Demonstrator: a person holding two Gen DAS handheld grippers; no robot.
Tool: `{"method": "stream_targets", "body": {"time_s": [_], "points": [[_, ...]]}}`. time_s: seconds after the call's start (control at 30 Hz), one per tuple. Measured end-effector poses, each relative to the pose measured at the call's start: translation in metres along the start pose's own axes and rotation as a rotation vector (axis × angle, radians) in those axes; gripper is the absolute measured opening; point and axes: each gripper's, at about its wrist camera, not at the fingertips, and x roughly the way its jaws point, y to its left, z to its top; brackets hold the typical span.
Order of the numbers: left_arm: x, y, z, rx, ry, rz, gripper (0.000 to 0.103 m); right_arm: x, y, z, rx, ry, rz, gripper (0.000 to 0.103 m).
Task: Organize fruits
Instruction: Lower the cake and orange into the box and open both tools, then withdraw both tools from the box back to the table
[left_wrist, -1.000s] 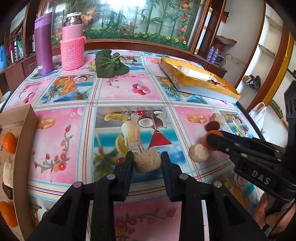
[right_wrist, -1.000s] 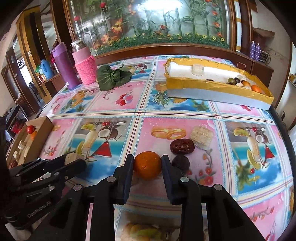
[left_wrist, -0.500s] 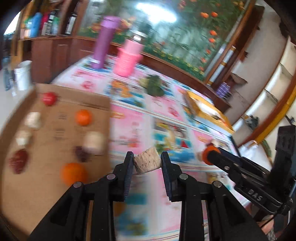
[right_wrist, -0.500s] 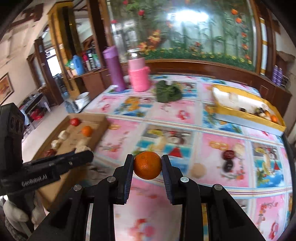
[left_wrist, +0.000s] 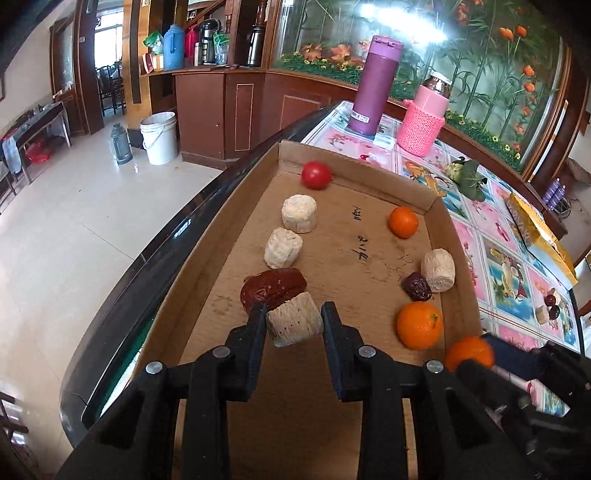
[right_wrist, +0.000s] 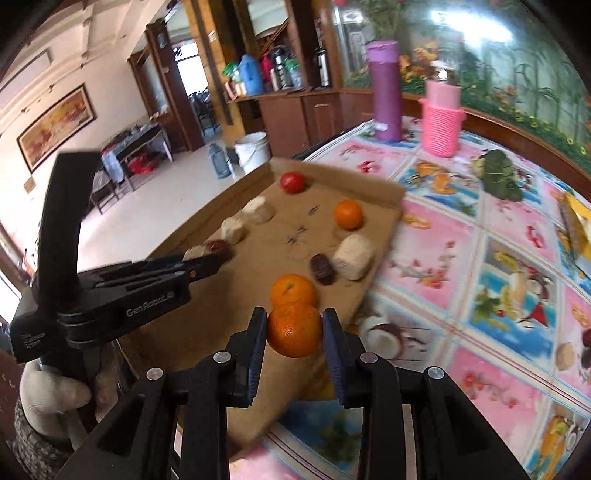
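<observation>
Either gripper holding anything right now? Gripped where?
Both. The left gripper clamps a pale cylindrical piece across its curved sides, over the cardboard tray. The right gripper pinches an orange at its opposite sides.

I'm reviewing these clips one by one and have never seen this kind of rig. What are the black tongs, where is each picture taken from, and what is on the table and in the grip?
There is no robot here: a person holds one pair of black tongs in each hand, and a wide-angle camera on each looks forward along its fingers. So one picture is from the left hand, the other from the right. The left tongs are shut on a pale ridged cake over a cardboard tray. The right tongs are shut on an orange at the tray's near edge. Already in the tray lie a tomato, two oranges, pale cakes and dark dried fruits. The tray sits on a flowered tablecloth, with a purple flask further back.
</observation>
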Motion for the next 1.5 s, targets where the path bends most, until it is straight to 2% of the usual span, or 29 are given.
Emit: {"method": "stream_targets", "body": {"time_s": [0.2, 0.4, 0.57, 0.73, 0.83, 0.9, 1.2, 1.3, 1.5], "points": [[-0.003, 0.01, -0.002, -0.037, 0.0, -0.023, 0.029, 0.029, 0.015, -0.006, -0.034, 0.064, 0.005, 0.034], [-0.013, 0.018, 0.002, -0.064, -0.027, -0.033, 0.031, 0.035, 0.023, -0.006, -0.07, 0.059, -0.013, 0.036], [-0.031, 0.019, 0.004, -0.07, -0.068, -0.027, 0.045, 0.026, 0.021, -0.004, -0.055, 0.029, -0.002, 0.049], [-0.048, 0.006, 0.005, -0.047, -0.088, -0.042, 0.052, 0.004, 0.016, -0.006, -0.03, -0.016, -0.001, 0.061], [-0.057, -0.009, 0.003, -0.011, -0.1, -0.05, 0.057, -0.014, 0.006, -0.011, 0.002, -0.046, -0.011, 0.064], [-0.062, -0.02, 0.002, 0.012, -0.105, -0.063, 0.063, -0.025, -0.005, -0.016, 0.029, -0.06, -0.023, 0.065], [-0.077, -0.085, -0.011, 0.15, -0.091, -0.144, 0.066, -0.077, -0.071, -0.052, 0.158, -0.113, -0.114, 0.068], [-0.077, -0.107, -0.017, 0.191, -0.079, -0.175, 0.07, -0.1, -0.104, -0.072, 0.211, -0.122, -0.178, 0.068], [-0.058, -0.151, -0.032, 0.273, -0.01, -0.222, 0.07, -0.154, -0.191, -0.12, 0.382, -0.123, -0.352, 0.068]]}}
